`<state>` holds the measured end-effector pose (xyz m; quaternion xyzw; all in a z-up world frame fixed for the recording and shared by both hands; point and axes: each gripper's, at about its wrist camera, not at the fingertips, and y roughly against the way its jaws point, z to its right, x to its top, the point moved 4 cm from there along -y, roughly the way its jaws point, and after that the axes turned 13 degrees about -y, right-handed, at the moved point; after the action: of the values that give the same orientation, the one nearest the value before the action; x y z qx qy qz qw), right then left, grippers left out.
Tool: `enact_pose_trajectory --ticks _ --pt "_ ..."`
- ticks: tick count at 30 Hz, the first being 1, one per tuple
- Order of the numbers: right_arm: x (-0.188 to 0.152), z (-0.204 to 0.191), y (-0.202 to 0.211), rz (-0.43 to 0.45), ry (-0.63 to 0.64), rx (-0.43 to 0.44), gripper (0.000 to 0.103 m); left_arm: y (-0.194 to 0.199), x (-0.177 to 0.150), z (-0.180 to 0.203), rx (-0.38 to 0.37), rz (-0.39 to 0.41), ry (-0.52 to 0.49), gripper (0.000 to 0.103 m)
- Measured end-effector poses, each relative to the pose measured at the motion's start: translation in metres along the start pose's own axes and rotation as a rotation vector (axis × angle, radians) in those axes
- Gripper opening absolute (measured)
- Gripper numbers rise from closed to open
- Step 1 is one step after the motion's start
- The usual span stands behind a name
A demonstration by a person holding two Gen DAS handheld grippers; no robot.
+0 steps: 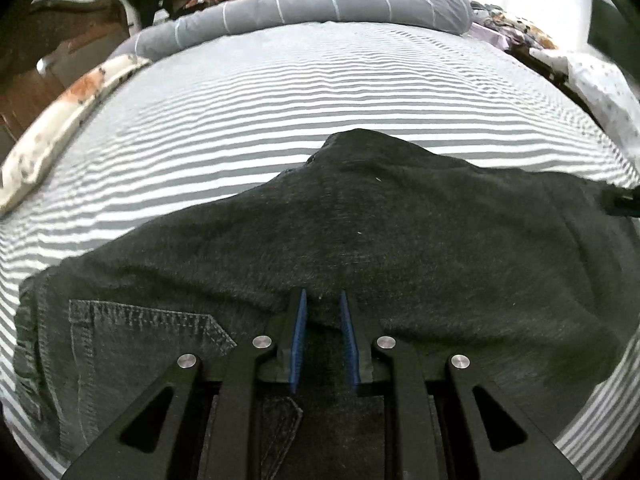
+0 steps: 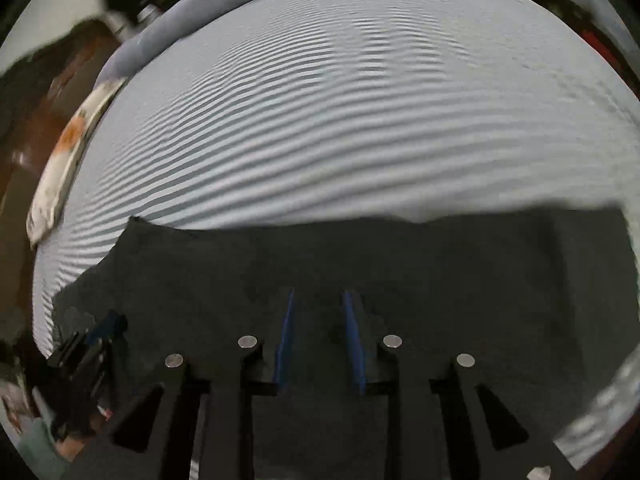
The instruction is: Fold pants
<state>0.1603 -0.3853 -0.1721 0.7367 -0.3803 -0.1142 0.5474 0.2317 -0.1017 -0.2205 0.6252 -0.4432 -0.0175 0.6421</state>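
Observation:
Dark grey pants (image 1: 360,240) lie across the striped bed (image 1: 320,92), with a stitched back pocket (image 1: 132,340) at the lower left. My left gripper (image 1: 323,296) sits over the near edge of the pants; cloth runs between its blue pads (image 1: 298,340), with a narrow gap left between the fingers. In the right wrist view the pants (image 2: 400,272) fill the lower half, blurred. My right gripper (image 2: 318,296) is low over them, its fingers apart with cloth between them. The left gripper shows at the lower left there (image 2: 88,344); the right one shows at the left view's right edge (image 1: 622,202).
A rolled grey duvet (image 1: 320,4) lies along the far side of the bed. A floral pillow (image 1: 68,120) lies along the left edge. Dark wooden furniture (image 1: 48,52) stands at the left. Patterned bedding (image 1: 592,80) lies at the right.

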Motion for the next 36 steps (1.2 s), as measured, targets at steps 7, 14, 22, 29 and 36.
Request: enact_pose_trajectory --ticks 7,14,22,29,36 --pt "-0.017 0.124 0.055 0.066 -0.244 0.01 0.026 0.002 -0.003 0.0 0.044 0.009 -0.023 0.021" --pt "-0.049 0.181 0.062 0.059 -0.385 0.062 0.026 0.008 -0.011 0.005 0.111 -0.012 -0.06 0.03" --pt "-0.065 0.193 0.033 0.011 -0.445 0.138 0.026 0.017 -0.026 0.006 0.155 -0.041 -0.038 0.044" --pt "-0.064 0.195 0.024 0.021 -0.468 0.213 0.038 0.023 -0.034 0.014 0.208 -0.056 -0.045 0.046" --pt "-0.05 0.204 0.025 0.078 -0.518 0.294 0.038 0.023 -0.034 0.015 0.217 -0.074 -0.024 0.048"
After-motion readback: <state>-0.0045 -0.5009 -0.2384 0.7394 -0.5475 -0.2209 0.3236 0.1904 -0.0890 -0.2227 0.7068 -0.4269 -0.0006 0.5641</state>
